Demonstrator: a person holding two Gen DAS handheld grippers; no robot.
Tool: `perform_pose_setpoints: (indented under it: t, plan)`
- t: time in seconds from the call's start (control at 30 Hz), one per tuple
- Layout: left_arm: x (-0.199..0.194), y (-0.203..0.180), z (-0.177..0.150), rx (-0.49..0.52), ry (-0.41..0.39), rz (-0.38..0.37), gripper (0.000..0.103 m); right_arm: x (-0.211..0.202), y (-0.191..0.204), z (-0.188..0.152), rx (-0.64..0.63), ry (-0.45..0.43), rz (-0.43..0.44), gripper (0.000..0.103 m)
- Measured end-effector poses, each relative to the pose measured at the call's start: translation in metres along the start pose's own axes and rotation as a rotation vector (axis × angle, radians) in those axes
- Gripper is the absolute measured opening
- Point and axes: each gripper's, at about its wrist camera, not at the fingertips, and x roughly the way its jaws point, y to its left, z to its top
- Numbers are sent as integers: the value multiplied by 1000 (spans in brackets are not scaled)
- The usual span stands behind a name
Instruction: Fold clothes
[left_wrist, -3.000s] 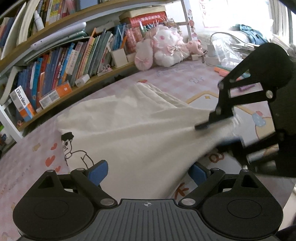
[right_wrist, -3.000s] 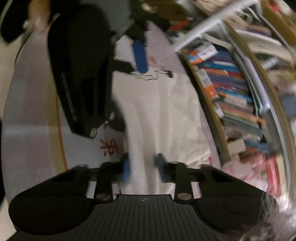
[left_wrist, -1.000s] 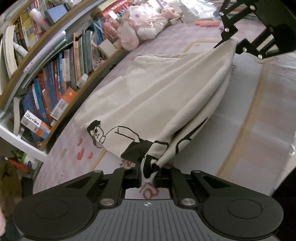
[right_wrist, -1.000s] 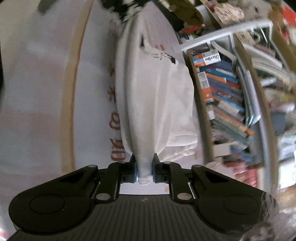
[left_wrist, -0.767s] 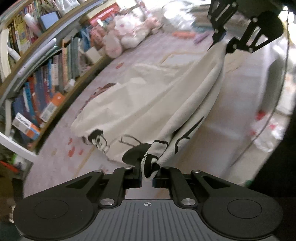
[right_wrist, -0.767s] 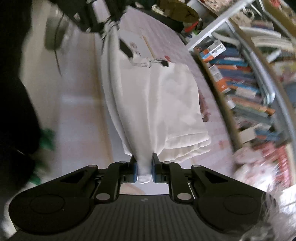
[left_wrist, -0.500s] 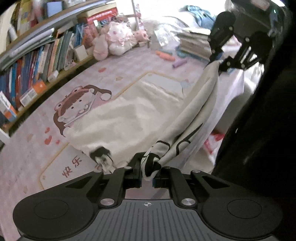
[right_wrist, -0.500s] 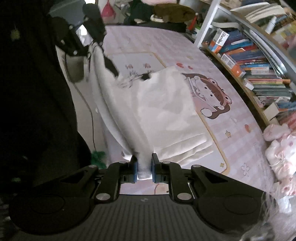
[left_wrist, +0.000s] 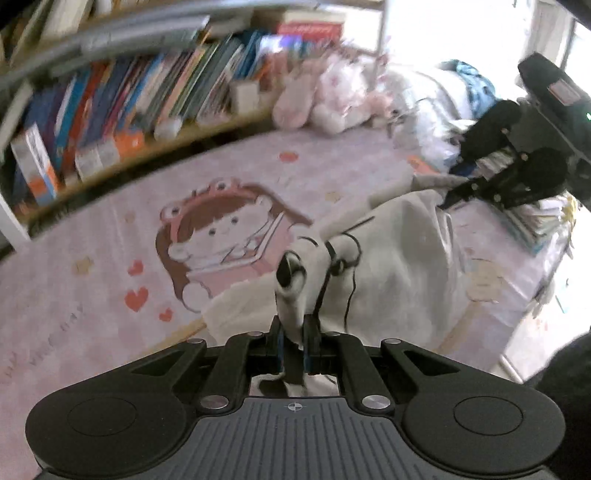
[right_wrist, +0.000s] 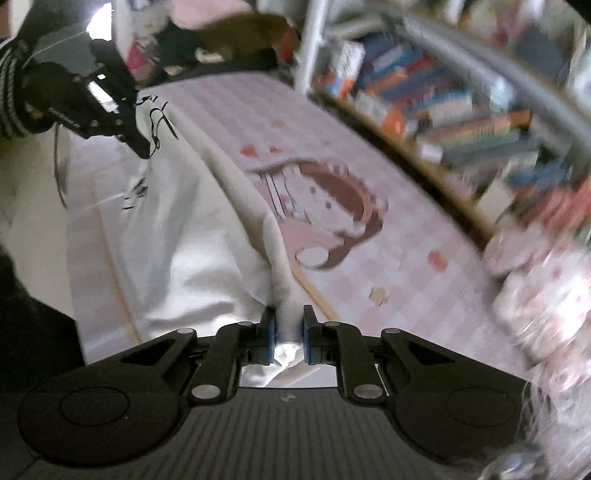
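Note:
A white T-shirt (left_wrist: 399, 273) with a black line drawing hangs stretched between my two grippers above the pink mat (left_wrist: 110, 266). My left gripper (left_wrist: 293, 336) is shut on a bunched corner with the black print. At the upper right of the left wrist view, my right gripper (left_wrist: 448, 197) holds the other end. In the right wrist view, my right gripper (right_wrist: 289, 330) is shut on a plain white fold of the T-shirt (right_wrist: 166, 240). The left gripper (right_wrist: 144, 151) pinches the printed end at the upper left. The shirt's lower part drapes down toward the mat's near edge.
The mat shows a cartoon girl (left_wrist: 221, 243) and lies in front of a low bookshelf (left_wrist: 110, 110) full of books. Pink plush toys (left_wrist: 325, 103) sit at the shelf's end, with stacked books (left_wrist: 532, 221) on the right. A striped sleeve (right_wrist: 11, 92) shows behind the left gripper.
Both grippers have risen and rolled toward level, lifting the shirt off the mat. The cartoon girl that the cloth covered is now bare. Both grips stayed shut.

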Motion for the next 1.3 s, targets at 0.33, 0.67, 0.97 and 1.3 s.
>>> perform_pose_setpoints:
  t: [0.33,0.67,0.97,1.3]
  plan:
    - [45,49,-26,-244,-2,-77,32,48,-39,-18,341,-25,-152,41]
    - [60,59,-53,-527,-134,-178,33,17,-7,-57,994,-190,8,35]
    - [13,83,-92,-860,-346,-301,0,35,-5,-62,1161,-207,11,2]
    - [43,105,-96,-821,-301,-233,50,53,-6,-65,1189,-200,18,1]
